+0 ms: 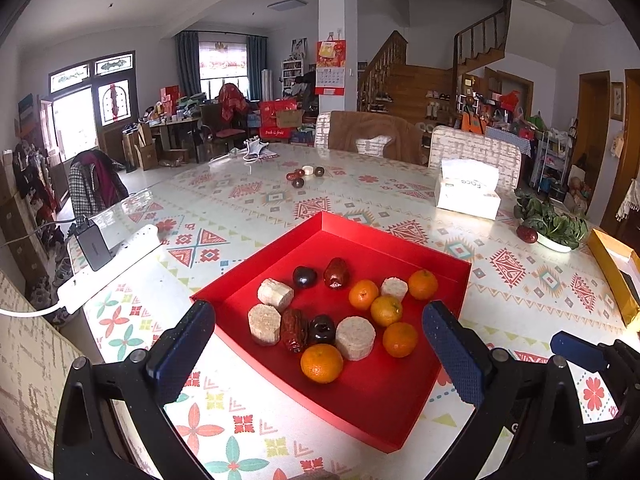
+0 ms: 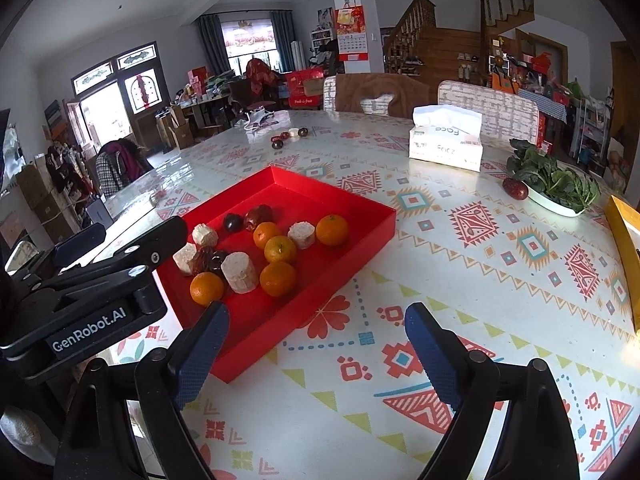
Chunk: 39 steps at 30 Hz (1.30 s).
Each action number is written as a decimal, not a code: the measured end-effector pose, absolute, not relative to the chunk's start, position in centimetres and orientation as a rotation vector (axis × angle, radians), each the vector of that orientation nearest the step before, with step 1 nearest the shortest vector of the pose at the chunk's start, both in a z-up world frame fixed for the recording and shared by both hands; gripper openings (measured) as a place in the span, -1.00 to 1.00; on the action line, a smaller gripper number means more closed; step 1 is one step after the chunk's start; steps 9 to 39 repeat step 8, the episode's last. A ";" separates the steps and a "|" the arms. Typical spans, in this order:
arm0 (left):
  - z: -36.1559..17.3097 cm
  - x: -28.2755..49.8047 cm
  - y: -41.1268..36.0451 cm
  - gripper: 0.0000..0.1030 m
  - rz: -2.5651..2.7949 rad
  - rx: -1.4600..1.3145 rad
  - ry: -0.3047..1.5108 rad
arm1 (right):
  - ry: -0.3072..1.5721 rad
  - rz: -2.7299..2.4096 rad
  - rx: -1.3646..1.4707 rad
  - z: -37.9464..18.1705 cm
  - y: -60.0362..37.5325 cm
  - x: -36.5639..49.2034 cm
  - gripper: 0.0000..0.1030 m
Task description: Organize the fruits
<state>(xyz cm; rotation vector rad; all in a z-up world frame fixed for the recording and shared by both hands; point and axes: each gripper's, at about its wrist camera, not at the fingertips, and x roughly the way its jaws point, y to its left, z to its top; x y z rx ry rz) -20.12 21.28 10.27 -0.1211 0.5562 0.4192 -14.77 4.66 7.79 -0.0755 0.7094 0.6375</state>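
Observation:
A red tray [image 1: 400,248] [image 2: 360,208] lies on the patterned table. It holds several oranges [image 1: 321,362] [image 2: 278,279], pale cylinder pieces [image 1: 355,338] [image 2: 239,273], wrinkled red dates [image 1: 336,273] and dark round fruits [image 1: 305,277]. My left gripper [image 1: 319,314] stands open at the tray's near edge, its fingers either side of the pile and touching nothing. My right gripper [image 2: 317,314] is open over bare table just right of the tray's near corner. A few dark fruits and a white piece [image 1: 302,174] [image 2: 289,136] lie far back. A lone red date [image 1: 527,234] [image 2: 515,189] sits by the greens.
A tissue box [image 1: 468,194] [image 2: 446,144] stands at the back right, with a white dish of leafy greens [image 1: 554,242] [image 2: 560,206] beyond it. A yellow box [image 1: 612,272] lies at the right edge. A white power strip with charger [image 1: 108,264] lies left. Chairs stand along the far side.

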 end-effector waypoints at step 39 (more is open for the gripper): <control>10.1 -19.9 21.4 1.00 0.423 -0.121 0.562 | 0.705 0.622 -0.053 8.0 4.0 -14.4 0.80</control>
